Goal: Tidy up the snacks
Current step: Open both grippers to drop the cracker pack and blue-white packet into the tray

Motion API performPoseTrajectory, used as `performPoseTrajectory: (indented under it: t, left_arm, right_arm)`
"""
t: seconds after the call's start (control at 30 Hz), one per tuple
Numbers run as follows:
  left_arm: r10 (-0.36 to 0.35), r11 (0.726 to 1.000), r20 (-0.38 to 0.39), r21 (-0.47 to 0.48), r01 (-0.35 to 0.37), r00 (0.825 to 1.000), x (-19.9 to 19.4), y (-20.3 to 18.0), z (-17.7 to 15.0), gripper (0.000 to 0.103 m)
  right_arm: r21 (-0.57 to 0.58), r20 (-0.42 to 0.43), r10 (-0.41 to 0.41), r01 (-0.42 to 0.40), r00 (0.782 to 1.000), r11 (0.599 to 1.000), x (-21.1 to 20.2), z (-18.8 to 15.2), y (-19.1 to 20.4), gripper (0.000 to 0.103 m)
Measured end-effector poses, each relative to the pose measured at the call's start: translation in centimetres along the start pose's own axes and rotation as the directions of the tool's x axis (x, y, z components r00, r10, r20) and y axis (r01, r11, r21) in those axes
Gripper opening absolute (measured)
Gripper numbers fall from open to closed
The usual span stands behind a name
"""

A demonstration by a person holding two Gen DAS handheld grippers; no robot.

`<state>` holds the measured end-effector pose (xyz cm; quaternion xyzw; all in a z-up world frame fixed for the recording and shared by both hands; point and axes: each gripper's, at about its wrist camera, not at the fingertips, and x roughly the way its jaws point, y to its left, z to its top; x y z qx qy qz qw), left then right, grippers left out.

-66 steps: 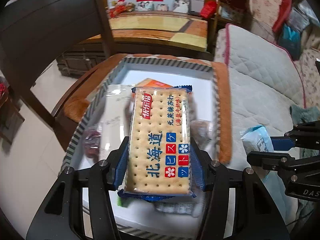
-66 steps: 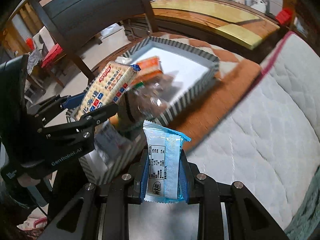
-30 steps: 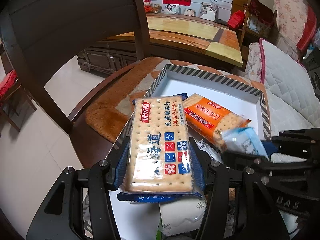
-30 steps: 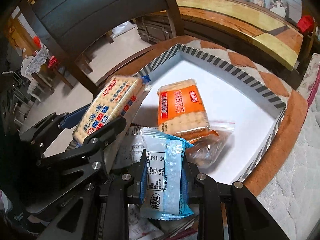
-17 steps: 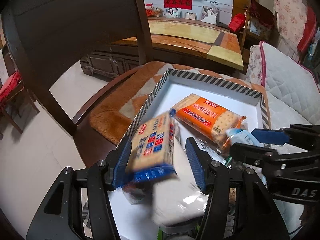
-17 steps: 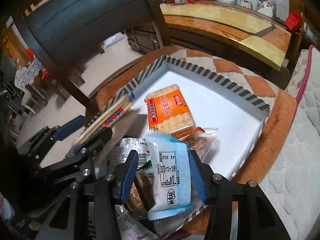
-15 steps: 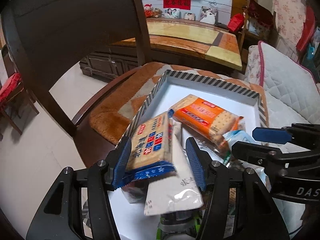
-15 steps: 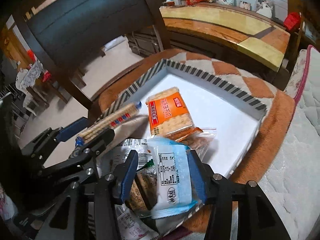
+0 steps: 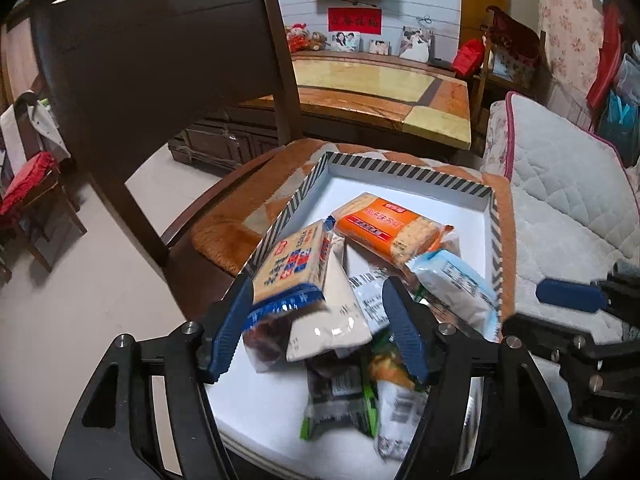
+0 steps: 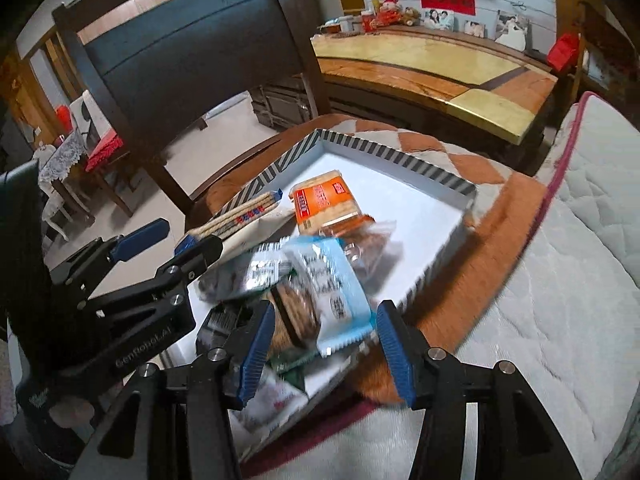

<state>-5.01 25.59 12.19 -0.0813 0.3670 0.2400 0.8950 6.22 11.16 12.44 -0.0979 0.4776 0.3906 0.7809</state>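
A white box with a striped rim [image 9: 404, 170] [image 10: 384, 148] holds several snack packs. The blue-and-cream cracker pack [image 9: 294, 266] [image 10: 240, 212] leans tilted on the pile at the box's left wall, free of my open left gripper [image 9: 320, 328]. The light blue packet [image 9: 452, 284] [image 10: 326, 280] lies on the pile near the right wall, free of my open right gripper [image 10: 322, 340]. An orange cracker pack [image 9: 390, 224] [image 10: 324, 200] lies flat in the box's middle. Both grippers hover over the box's near end.
The box sits on an orange-and-white cushion [image 9: 236, 224] on a dark wooden chair [image 9: 160, 60]. A quilted white mattress [image 9: 568, 200] [image 10: 560, 260] lies to the right. A wooden cabinet top [image 9: 380, 80] stands behind.
Both grippers opened and let go: the cracker pack dropped from the left gripper and the light blue packet from the right, both onto the pile in the box.
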Motion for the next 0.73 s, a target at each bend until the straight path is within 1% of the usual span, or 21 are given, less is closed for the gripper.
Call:
performPoseTrajectory:
  t: [0.1, 0.3, 0.43, 0.73]
  left_arm:
    - [0.0, 1.0, 0.006, 0.016, 0.0, 1.0, -1.0, -0.6, -0.6, 0.069]
    - [-0.006, 0.999, 0.02, 0.038, 0.006, 1.0, -3.0, -1.3, -1.6, 0.069]
    - [-0.034, 0.998, 0.022, 0.048, 0.033, 0.999, -4.1, -1.8, -2.2, 0.069]
    - [-0.043, 0.997, 0.041, 0.067, 0.04, 0.998, -6.2, -3.1, -3.0, 0.069]
  right_arm:
    - [-0.02, 0.005, -0.028, 0.028, 1.0, 0.999, -1.2, -1.7, 0.2, 0.051]
    - [-0.005, 0.007, -0.027, 0.027, 1.0, 1.0, -3.0, -4.1, 0.0, 0.052]
    - [-0.007, 0.012, -0.027, 0.027, 1.0, 1.0, -4.0, -5.0, 0.0, 0.052]
    - [-0.005, 0.037, -0.039, 0.039, 0.999, 0.999, -6.4, -6.6, 0.3, 0.054]
